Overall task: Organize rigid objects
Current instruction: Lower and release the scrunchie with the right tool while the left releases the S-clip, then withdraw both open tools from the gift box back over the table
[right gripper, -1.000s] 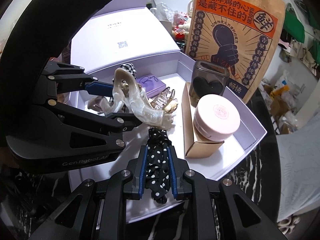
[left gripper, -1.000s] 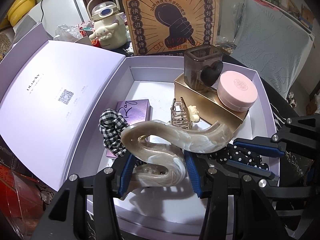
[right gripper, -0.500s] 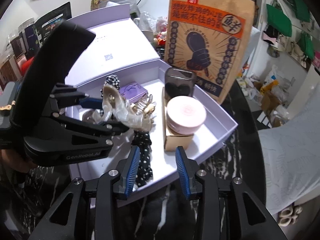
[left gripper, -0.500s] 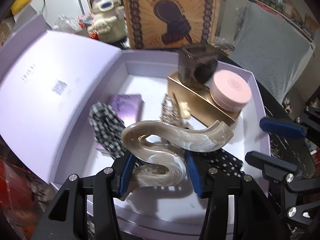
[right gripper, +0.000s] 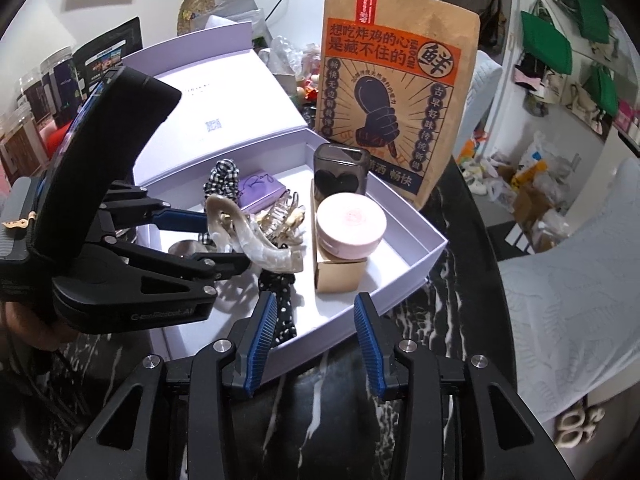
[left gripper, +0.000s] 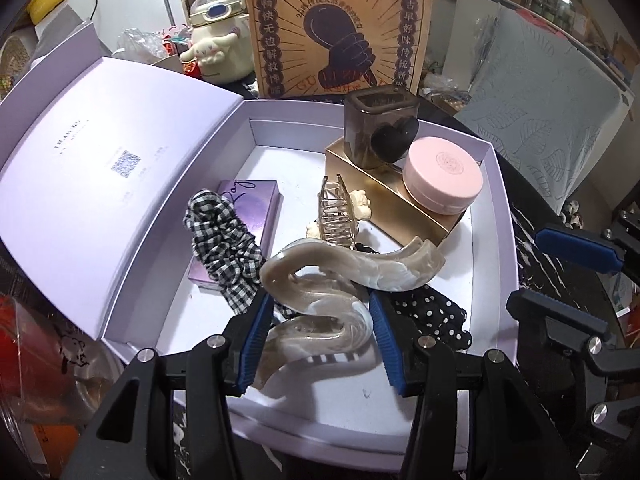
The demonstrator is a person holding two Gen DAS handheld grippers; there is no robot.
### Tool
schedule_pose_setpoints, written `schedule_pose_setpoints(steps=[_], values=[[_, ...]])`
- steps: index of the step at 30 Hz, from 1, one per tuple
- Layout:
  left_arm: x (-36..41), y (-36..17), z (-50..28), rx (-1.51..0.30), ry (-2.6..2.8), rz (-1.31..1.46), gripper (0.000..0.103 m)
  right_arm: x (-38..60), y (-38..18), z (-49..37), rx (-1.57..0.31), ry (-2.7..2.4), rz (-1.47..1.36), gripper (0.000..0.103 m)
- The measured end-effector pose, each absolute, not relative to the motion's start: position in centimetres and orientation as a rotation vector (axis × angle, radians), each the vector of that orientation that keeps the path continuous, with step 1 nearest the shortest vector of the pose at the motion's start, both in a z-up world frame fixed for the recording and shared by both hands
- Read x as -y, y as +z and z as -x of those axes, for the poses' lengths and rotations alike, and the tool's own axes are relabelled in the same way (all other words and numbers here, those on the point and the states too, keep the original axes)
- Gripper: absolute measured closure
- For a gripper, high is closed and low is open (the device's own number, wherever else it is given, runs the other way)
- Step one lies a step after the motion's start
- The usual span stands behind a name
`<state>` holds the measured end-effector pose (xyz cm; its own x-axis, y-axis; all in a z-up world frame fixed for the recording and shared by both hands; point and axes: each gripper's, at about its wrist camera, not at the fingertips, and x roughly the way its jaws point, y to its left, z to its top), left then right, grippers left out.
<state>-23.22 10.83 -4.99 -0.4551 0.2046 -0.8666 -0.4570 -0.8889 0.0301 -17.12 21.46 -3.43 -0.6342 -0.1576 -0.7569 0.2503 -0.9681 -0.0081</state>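
My left gripper (left gripper: 318, 332) is shut on a marbled beige S-shaped hair claw (left gripper: 340, 272), held just above the floor of the open lavender box (left gripper: 492, 216). In the right wrist view the left gripper (right gripper: 228, 238) comes in from the left with the claw (right gripper: 256, 236) in its pads. A black polka-dot scrunchie (left gripper: 432, 316) lies loose in the box's near right corner. My right gripper (right gripper: 316, 320) stands open over the box's front edge with nothing between its fingers, the scrunchie (right gripper: 280, 296) just to its left. It shows at the right edge of the left wrist view (left gripper: 560, 280).
In the box: a checked scrunchie (left gripper: 224, 240) on a purple card box (left gripper: 256, 200), a clear gold claw clip (left gripper: 336, 216), and a gold box (left gripper: 384, 208) bearing a pink compact (left gripper: 442, 180) and a dark heart container (left gripper: 380, 128). The lid (left gripper: 100, 160) lies open at left. A paper bag (left gripper: 336, 28) stands behind.
My right gripper let go of the polka-dot scrunchie, opened, and drew back and up out of the box. The scrunchie now lies in the box. The left gripper kept hold of the claw.
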Motion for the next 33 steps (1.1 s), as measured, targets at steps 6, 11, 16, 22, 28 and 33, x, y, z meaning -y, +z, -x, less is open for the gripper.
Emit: schedule_pose_setpoints(steps=[6, 11, 16, 22, 28, 33], values=[[-10.4, -3.4, 22.6, -0.361, 2.401, 1.311, 0.054, -21.3, -2.8, 16.6, -0.161, -2.655, -1.193, 0.061], [-9.6, -1.6, 21.8, -0.356, 2.452, 1.257, 0.054, -21.2, -1.8, 16.2, -0.171, -2.669, -1.158, 0.061], [-8.7, 0.3, 21.1, -0.319, 2.505, 1.212, 0.054, -21.1, -0.4, 15.7, -0.182, -2.686, -1.108, 0.050], [-7.4, 2.8, 20.3, -0.280, 2.561, 1.148, 0.048, -20.9, 1.8, 15.0, -0.224, -2.714, -1.028, 0.049], [-6.3, 5.0, 19.1, -0.244, 2.641, 1.059, 0.011, -20.4, 3.8, 14.0, -0.253, -2.732, -0.957, 0.039], [-5.5, 6.3, 17.9, -0.213, 2.654, 1.037, 0.011, -20.3, 5.1, 12.7, -0.245, -2.749, -0.903, 0.034]])
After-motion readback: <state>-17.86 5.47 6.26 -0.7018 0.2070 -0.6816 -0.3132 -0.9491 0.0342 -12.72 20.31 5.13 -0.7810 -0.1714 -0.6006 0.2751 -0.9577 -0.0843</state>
